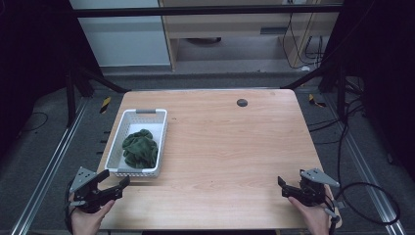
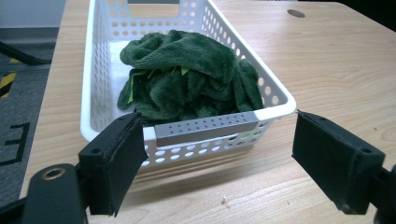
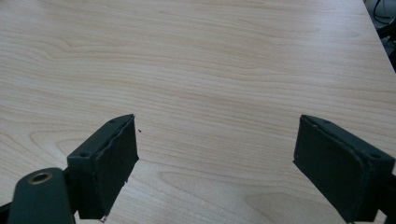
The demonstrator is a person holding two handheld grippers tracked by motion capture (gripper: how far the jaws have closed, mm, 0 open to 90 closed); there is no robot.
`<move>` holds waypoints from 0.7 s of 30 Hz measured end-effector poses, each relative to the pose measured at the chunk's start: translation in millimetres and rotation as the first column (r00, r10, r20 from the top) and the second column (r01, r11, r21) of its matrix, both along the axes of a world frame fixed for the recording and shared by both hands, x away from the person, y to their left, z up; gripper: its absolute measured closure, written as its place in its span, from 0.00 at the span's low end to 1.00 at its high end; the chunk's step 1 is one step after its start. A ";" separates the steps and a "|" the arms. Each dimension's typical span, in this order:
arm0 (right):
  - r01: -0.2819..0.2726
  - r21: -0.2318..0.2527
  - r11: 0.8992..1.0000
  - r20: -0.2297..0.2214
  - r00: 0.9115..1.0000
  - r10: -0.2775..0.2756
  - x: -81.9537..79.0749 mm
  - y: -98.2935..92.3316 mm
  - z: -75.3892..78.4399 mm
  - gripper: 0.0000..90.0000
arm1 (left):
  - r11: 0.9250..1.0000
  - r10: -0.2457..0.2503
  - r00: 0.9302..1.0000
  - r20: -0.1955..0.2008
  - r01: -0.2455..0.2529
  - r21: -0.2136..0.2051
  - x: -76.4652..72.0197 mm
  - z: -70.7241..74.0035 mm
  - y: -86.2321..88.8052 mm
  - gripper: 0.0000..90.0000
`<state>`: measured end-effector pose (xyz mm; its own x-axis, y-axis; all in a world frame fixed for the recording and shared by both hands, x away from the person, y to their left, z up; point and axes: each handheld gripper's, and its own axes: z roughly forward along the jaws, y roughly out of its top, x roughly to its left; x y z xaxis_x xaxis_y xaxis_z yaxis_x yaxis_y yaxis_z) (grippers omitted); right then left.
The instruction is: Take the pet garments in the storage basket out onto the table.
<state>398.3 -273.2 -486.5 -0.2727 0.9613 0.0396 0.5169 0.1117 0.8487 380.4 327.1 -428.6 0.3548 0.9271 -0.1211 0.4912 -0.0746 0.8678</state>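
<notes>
A white perforated basket [image 1: 163, 142] stands on the left part of the wooden table [image 1: 235, 147] and holds a crumpled dark green cloth [image 1: 141, 148]. My left gripper [image 1: 116, 177] is open just in front of the basket's near end, with nothing between its fingers. In the left gripper view the left gripper [image 2: 219, 151] faces the basket [image 2: 95, 70] at its grey handle strip [image 2: 205, 128], and the cloth [image 2: 187, 70] is heaped inside. My right gripper [image 1: 282, 187] is open near the table's front right corner. In the right gripper view the right gripper [image 3: 215, 158] hovers over the bare table [image 3: 210, 70].
A small dark round hole [image 1: 242, 102] sits near the table's far edge. Black cables [image 1: 362, 191] trail on the floor to the right. Metal rails run along both sides of the table.
</notes>
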 end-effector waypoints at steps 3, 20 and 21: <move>0.006 0.003 1.000 -0.009 1.000 -0.006 0.0 0.0 -0.2 0.15 | 1.000 -0.005 1.000 0.000 0.005 0.008 2.0 3.3 1.6 0.18; 0.002 -0.008 1.000 -0.008 1.000 -0.003 0.4 -1.0 -1.1 0.15 | 0.998 -0.059 0.997 0.044 0.058 0.020 21.2 34.4 -5.8 0.18; 0.002 -0.009 1.000 -0.007 1.000 -0.002 0.3 -0.9 -1.0 0.15 | 0.998 -0.061 0.997 0.045 0.060 0.024 22.5 35.6 -6.2 0.18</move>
